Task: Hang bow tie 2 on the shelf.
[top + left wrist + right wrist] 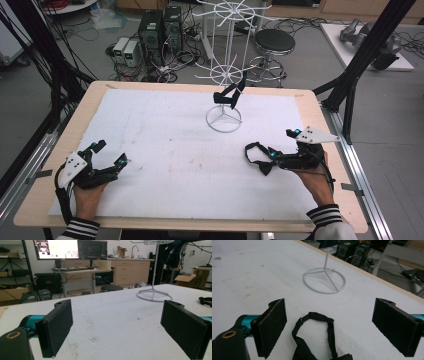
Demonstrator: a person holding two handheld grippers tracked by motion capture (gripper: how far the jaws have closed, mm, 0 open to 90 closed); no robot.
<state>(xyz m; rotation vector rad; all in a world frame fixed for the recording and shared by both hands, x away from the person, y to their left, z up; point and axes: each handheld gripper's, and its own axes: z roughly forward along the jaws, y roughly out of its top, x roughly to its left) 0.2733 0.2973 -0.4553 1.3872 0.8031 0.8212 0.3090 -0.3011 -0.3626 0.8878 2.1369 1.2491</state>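
On the white table, near its right side, a black strap lies flat in a loose loop, directly in front of the right hand-held gripper, whose jaws stand wide apart on either side of it without touching. The left hand-held gripper rests low at the left, equally wide open and empty. Farther back stands a white wire rack with another dark item hanging on it. The step in hand looks like the approach to pick the strap up; the next move likely calls for lowering the jaws around one band of the loop and closing.
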